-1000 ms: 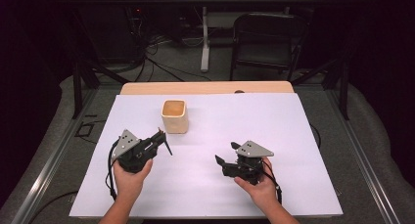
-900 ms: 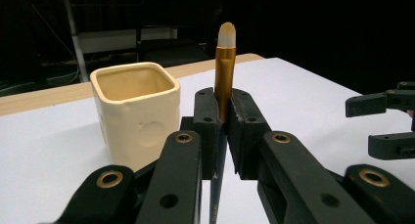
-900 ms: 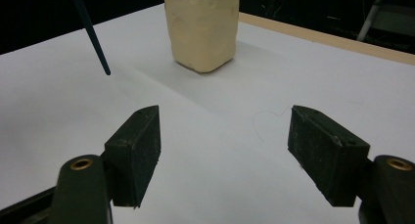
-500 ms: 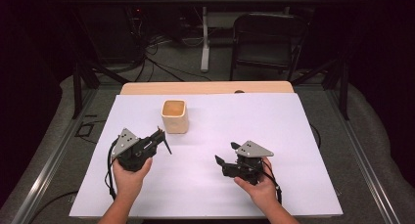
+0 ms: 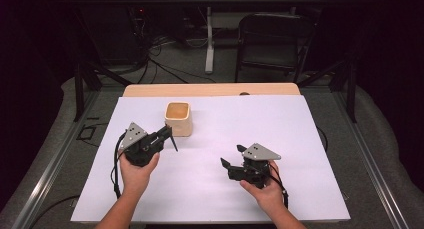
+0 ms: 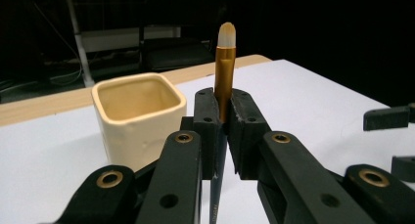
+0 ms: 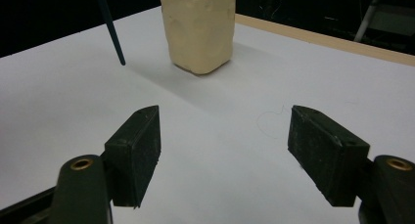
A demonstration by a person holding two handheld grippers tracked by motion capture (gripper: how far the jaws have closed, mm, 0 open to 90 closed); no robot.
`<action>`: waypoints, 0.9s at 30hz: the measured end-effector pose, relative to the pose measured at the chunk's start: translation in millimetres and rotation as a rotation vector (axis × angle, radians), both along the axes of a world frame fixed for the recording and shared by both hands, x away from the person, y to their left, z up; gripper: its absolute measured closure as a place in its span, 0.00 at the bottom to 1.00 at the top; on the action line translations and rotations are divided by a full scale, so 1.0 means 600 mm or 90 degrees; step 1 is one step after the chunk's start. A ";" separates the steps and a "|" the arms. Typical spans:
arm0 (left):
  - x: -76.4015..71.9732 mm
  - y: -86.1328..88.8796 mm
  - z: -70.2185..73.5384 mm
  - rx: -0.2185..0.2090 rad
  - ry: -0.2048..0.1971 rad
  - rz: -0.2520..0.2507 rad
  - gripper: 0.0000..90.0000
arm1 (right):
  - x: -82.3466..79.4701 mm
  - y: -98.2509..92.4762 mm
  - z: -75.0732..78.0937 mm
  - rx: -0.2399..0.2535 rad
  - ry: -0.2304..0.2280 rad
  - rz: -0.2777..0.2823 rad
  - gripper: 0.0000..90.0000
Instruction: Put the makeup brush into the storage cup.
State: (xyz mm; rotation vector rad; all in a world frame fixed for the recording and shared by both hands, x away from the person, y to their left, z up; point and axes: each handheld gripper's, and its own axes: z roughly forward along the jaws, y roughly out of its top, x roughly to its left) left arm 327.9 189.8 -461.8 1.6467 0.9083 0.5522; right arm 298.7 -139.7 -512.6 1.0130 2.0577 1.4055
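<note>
Brush (image 6: pixel 225 67) time: the left hand-held gripper (image 5: pixel 162 137) has its two black jaws squeezed tight on a thin brush. In the left gripper view the brush stands up between the jaws, with a gold metal part and a soft pale tip on top, and its dark handle points down below them. In the right gripper view the dark handle end (image 7: pixel 111 31) hangs just above the white sheet. A cream square cup (image 5: pixel 178 118) sits on the white-covered bench (image 5: pixel 300 139), just beside the left hand-held gripper, and it is open at the top. The brush is near the cup but not in it. The right hand-held gripper (image 5: pixel 231 156) is held over the sheet, well apart from the cup. Its jaws are wide apart, and they hold nothing between them.
</note>
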 end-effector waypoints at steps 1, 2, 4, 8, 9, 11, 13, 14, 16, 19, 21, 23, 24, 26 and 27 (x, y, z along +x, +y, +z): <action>0.002 0.000 0.003 0.002 -0.001 -0.002 0.92 | 0.000 0.000 0.000 0.000 0.000 0.000 0.31; 0.004 -0.001 0.007 0.002 -0.003 -0.002 0.92 | 0.000 0.000 0.000 0.000 0.000 0.000 0.31; 0.007 -0.002 0.014 0.001 -0.008 -0.004 0.92 | 0.000 -0.001 0.000 -0.001 -0.001 0.000 0.31; 0.014 -0.003 0.024 0.004 -0.008 -0.004 0.92 | -0.001 -0.001 0.000 0.001 -0.001 -0.002 0.31; 0.016 -0.004 0.025 0.005 -0.008 -0.001 0.92 | 0.000 -0.002 0.001 0.001 -0.002 -0.002 0.31; 0.020 -0.003 0.025 0.002 -0.004 -0.002 0.92 | 0.000 -0.002 0.001 0.002 -0.002 -0.002 0.31; 0.023 -0.002 0.025 0.001 0.001 0.001 0.92 | -0.001 -0.002 0.001 0.001 -0.002 -0.002 0.31; 0.024 -0.001 0.026 0.002 0.000 0.002 0.92 | -0.001 -0.002 0.001 0.001 -0.002 -0.002 0.31; 0.026 -0.001 0.027 0.000 0.002 0.004 0.92 | -0.001 -0.002 0.001 0.001 -0.002 -0.002 0.31; 0.028 -0.002 0.031 0.005 -0.001 0.001 0.92 | -0.001 -0.002 0.001 0.002 -0.001 -0.002 0.31; 0.028 -0.004 0.035 0.009 -0.003 0.000 0.92 | -0.001 -0.003 0.001 0.002 0.000 -0.002 0.31; 0.029 -0.006 0.039 0.010 -0.005 -0.002 0.92 | -0.001 -0.003 0.001 0.003 0.000 -0.003 0.31; 0.030 -0.006 0.040 0.011 -0.006 -0.003 0.92 | 0.000 -0.003 0.001 0.003 0.000 -0.003 0.31; 0.031 -0.008 0.043 0.015 -0.008 -0.003 0.92 | 0.000 -0.003 0.001 0.003 0.000 -0.003 0.31; 0.032 -0.009 0.044 0.017 -0.007 -0.003 0.92 | 0.000 -0.003 0.001 0.003 0.000 -0.003 0.31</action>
